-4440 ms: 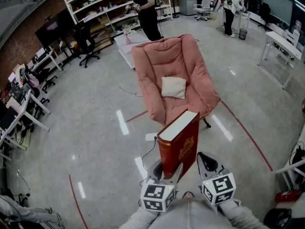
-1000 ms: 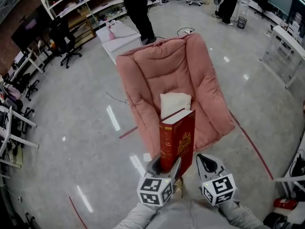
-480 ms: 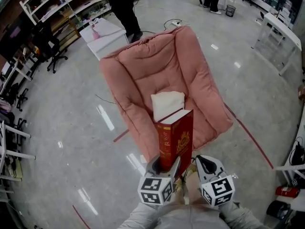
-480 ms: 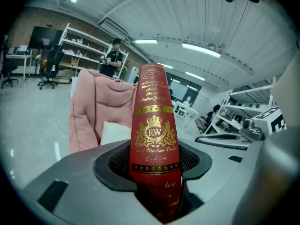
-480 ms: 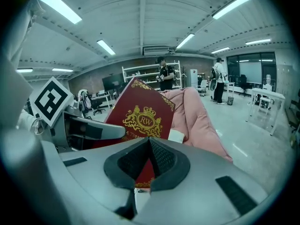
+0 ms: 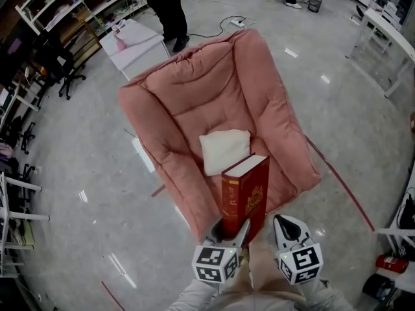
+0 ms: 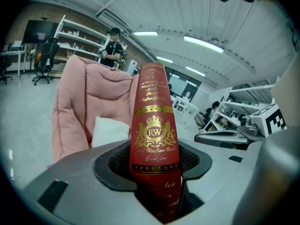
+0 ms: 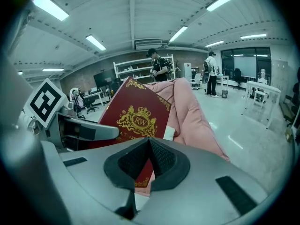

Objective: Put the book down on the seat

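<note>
Left gripper (image 6: 232, 229) clamped on spine end of thick red gold-crested hardback book (image 6: 247, 192). Book upright in air over front edge of pink padded armchair (image 6: 194, 92), near white square cushion (image 6: 224, 151). Right gripper (image 6: 286, 225) jaws together, empty (just beside book). Glossy grey floor (image 6: 78, 173), white shelving (image 6: 68, 8) behind.

one red book (image 6: 245, 193), one pink seat (image 6: 214, 89), one white cushion (image 6: 224, 151), perhaps two people (image 6: 165, 8) behind.
</note>
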Motion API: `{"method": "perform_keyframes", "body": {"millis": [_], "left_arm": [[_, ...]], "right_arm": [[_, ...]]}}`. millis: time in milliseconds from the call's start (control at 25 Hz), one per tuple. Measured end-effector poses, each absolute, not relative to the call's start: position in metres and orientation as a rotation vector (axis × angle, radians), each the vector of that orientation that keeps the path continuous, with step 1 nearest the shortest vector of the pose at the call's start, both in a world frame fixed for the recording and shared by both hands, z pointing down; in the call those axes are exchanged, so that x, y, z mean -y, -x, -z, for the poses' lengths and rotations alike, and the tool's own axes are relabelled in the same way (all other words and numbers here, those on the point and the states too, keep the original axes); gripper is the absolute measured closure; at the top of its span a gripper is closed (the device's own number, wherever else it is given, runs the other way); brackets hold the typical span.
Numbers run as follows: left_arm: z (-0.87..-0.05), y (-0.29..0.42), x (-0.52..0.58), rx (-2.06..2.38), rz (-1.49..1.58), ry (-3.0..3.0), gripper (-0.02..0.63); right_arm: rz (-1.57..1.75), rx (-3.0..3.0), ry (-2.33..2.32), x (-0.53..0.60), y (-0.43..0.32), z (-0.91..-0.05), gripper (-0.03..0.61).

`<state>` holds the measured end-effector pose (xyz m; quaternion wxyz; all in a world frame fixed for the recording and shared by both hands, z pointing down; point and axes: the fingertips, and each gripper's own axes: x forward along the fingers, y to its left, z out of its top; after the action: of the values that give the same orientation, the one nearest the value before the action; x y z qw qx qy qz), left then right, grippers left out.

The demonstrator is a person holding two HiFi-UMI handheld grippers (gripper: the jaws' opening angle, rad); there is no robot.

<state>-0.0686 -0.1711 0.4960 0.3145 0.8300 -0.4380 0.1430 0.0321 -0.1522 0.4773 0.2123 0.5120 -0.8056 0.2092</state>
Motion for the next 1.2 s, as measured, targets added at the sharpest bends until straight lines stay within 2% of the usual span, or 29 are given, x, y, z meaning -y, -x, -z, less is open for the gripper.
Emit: {"method": "perform_keyframes", "body": {"millis": [520, 1200], "left_arm": [[-0.579, 0.025, 0.236, 1.102, -0.421, -2.128, 0.370], [-0.690, -0.013, 0.281, 1.027, -0.493, -2.034, 0.370]], "right_arm": [[-0.702, 2.186, -1.457, 0.214, -0.069, -0.536, 0.574], [-0.852, 2.127, -1.439, 0.242, -0.094, -0.606, 0.572]]}}
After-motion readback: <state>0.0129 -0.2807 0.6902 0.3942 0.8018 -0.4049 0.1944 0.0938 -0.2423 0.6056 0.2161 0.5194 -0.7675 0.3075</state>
